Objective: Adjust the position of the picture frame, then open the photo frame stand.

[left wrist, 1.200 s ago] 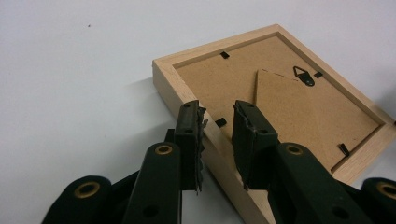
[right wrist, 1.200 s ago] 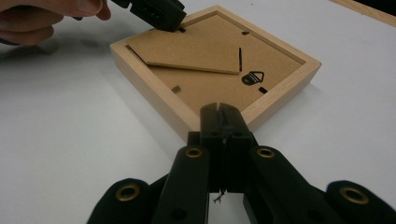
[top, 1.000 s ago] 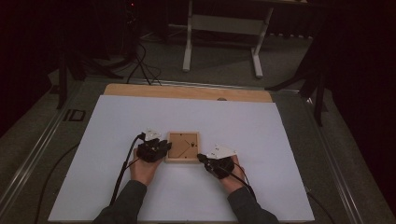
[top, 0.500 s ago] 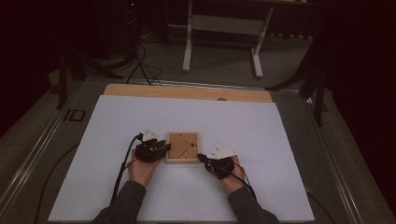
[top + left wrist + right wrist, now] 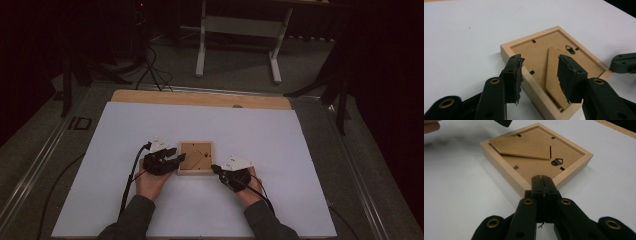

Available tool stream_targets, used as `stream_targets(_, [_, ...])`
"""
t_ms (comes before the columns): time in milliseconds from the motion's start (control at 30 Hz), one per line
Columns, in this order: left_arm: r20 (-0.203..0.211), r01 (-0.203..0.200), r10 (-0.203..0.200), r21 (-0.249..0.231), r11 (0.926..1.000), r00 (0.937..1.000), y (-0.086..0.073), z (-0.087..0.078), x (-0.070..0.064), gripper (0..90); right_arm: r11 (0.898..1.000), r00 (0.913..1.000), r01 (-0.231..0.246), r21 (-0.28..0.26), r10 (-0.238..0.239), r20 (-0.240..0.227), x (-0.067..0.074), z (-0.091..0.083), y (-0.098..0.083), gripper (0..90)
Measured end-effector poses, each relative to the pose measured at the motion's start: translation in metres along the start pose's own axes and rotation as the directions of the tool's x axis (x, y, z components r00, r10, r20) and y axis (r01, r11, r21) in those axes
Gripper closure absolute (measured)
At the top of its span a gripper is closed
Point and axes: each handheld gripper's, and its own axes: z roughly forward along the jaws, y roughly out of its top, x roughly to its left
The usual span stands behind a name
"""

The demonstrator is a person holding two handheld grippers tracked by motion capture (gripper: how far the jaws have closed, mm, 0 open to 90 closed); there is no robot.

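Pale wood forms the square picture frame (image 5: 196, 158), laid face down on the white table sheet (image 5: 125, 125); a brown fibreboard backing (image 5: 529, 165) with a kite-shaped stand is set inside. The left gripper (image 5: 540, 72) is held above its edge, jaws just opened, nothing between; the right gripper (image 5: 541, 183) is closed empty at a corner

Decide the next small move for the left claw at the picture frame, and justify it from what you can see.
Probably ease the left claw, its jaws just opened and empty, forward onto the stand flap of the face-down wooden frame. The right claw, shut, rests at the frame's corner, seemingly steadying it.
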Motion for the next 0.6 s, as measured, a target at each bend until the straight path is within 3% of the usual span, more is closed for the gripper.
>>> stream_targets(33, [0.004,-0.025,0.025,0.003,0.9997,0.9997,0.002,-0.002,-0.002,53.9,1.0,1.0,0.0,0.0,0.0,-0.001,0.0,0.0,0.0,89.9])
stream_targets(333, [-0.003,-0.109,0.109,0.03,0.9937,0.9941,0.005,-0.002,-0.016,50.6,1.0,1.0,-0.001,0.0,0.001,0.0,0.0,0.0,0.0,89.8])
stream_targets(600, [0.008,-0.129,0.129,0.06,0.9898,0.9916,0.004,0.008,-0.025,45.7,1.0,1.0,-0.002,-0.001,0.002,0.002,0.0,0.0,0.0,89.8])
